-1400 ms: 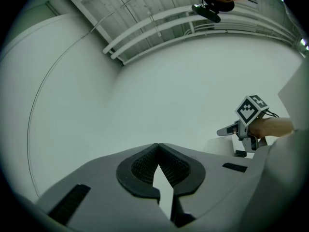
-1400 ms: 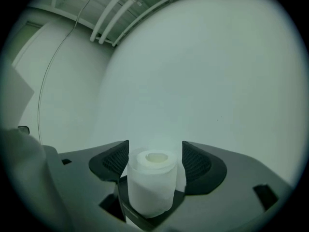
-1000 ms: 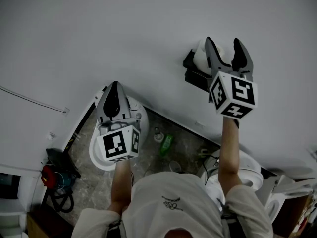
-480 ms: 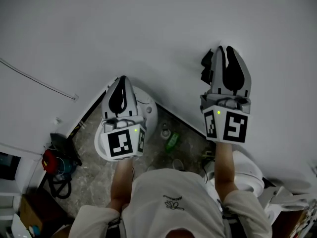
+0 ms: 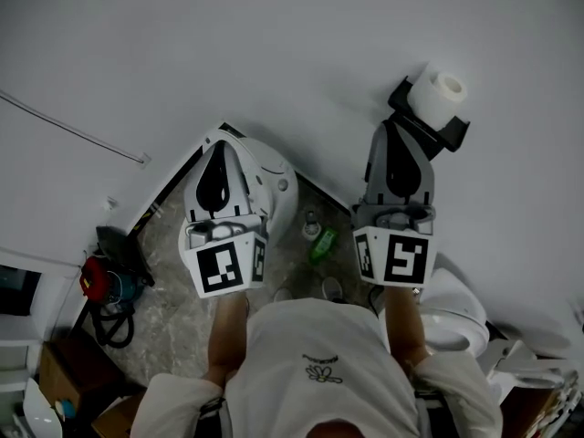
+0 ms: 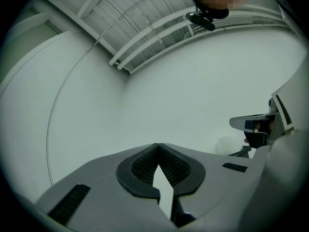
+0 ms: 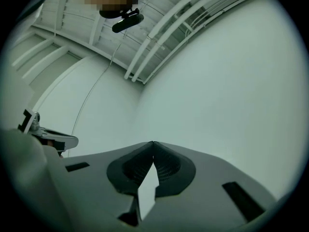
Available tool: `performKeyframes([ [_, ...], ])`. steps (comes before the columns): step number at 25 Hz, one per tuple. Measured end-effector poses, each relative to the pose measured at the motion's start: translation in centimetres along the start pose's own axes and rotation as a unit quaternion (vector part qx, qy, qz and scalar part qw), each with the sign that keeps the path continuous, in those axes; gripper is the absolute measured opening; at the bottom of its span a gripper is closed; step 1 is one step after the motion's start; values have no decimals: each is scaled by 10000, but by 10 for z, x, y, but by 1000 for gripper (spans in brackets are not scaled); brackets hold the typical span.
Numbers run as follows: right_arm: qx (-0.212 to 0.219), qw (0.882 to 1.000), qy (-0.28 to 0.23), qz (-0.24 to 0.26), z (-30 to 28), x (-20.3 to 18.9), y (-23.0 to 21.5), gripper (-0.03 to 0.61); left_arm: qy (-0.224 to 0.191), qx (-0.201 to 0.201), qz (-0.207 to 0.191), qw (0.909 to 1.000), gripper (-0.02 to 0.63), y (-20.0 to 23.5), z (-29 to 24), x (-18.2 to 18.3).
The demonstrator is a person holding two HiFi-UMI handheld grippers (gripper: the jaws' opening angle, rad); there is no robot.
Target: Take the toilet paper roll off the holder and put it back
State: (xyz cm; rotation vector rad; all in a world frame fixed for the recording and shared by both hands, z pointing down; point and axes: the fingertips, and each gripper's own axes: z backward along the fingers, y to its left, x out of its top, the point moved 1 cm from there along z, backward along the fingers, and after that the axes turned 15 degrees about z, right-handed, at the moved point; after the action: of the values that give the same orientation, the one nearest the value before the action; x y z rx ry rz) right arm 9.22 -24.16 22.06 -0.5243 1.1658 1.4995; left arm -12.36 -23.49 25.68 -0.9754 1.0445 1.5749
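Your right tool (image 5: 400, 144) has just closed, its jaws tip to tip on nothing. Your left tool (image 5: 219, 158) is likewise together and empty. The toilet paper roll (image 5: 438, 92) sits on its black holder (image 5: 453, 133) on the wall (image 5: 228, 53), just beyond the right tool.

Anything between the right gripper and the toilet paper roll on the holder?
Nothing visible. The right gripper, jaws just closed on nothing, sits just short of the toilet paper roll on its black holder.
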Motion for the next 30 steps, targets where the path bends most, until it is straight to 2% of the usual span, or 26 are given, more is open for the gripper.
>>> performKeyframes([
  [10, 392, 9970, 644, -163, 26, -42, 32, 9, 194, 48, 76, 9998, 17, 1, 6, -19],
  [15, 478, 9963, 715, -72, 26, -48, 35, 9, 282, 24, 91, 9996, 17, -1, 9, -27],
  [30, 320, 9971, 697, -4, 28, -43, 20, 9, 319, 16, 44, 9995, 17, -4, 14, -26],
])
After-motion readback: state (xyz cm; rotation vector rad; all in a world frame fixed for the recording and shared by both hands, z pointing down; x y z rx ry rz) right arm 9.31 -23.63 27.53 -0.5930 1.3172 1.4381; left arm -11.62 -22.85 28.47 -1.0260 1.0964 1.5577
